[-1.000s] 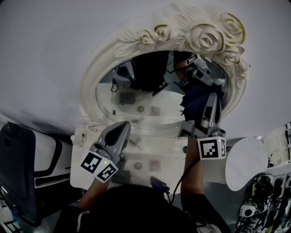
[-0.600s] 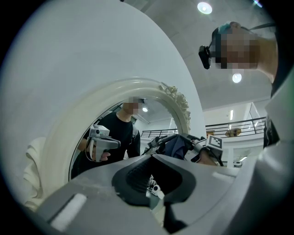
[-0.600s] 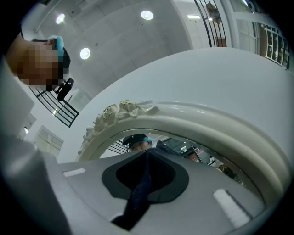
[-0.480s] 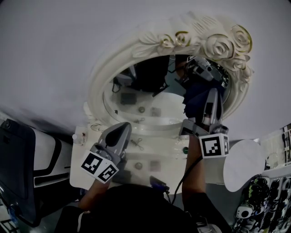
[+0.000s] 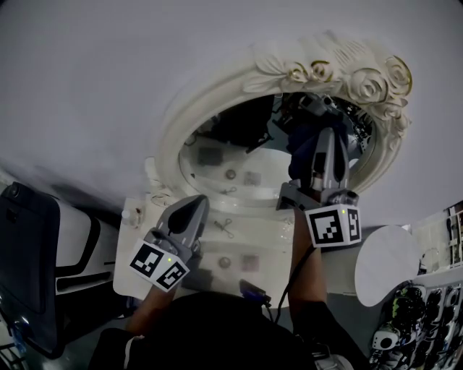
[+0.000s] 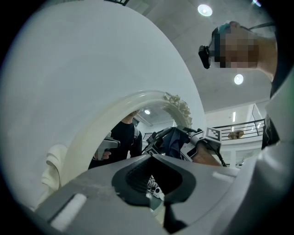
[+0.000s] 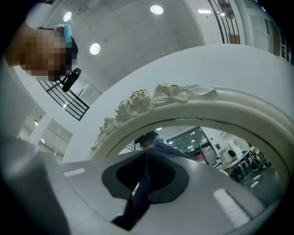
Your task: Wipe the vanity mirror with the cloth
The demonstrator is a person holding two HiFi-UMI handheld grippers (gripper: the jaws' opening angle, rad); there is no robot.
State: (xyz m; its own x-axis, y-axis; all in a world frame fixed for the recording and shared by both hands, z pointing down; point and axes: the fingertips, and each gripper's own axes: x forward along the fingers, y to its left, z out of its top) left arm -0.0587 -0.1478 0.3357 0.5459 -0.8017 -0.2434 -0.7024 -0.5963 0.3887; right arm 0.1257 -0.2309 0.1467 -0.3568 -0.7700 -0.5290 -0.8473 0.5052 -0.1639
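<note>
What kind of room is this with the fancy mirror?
Probably a dressing corner set up inside a big hall. An ornate vanity mirror with carved roses stands over a white dressing table. The round ceiling lights and a railing high up suggest a large building.

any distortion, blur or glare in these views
Head view: dim and soft, ornate cream oval mirror frame bowed by wide lens. Left gripper view: fisheye, black corners, bright ceiling lights. Right gripper view: fisheye too, dark blue cloth close and blurred.
</note>
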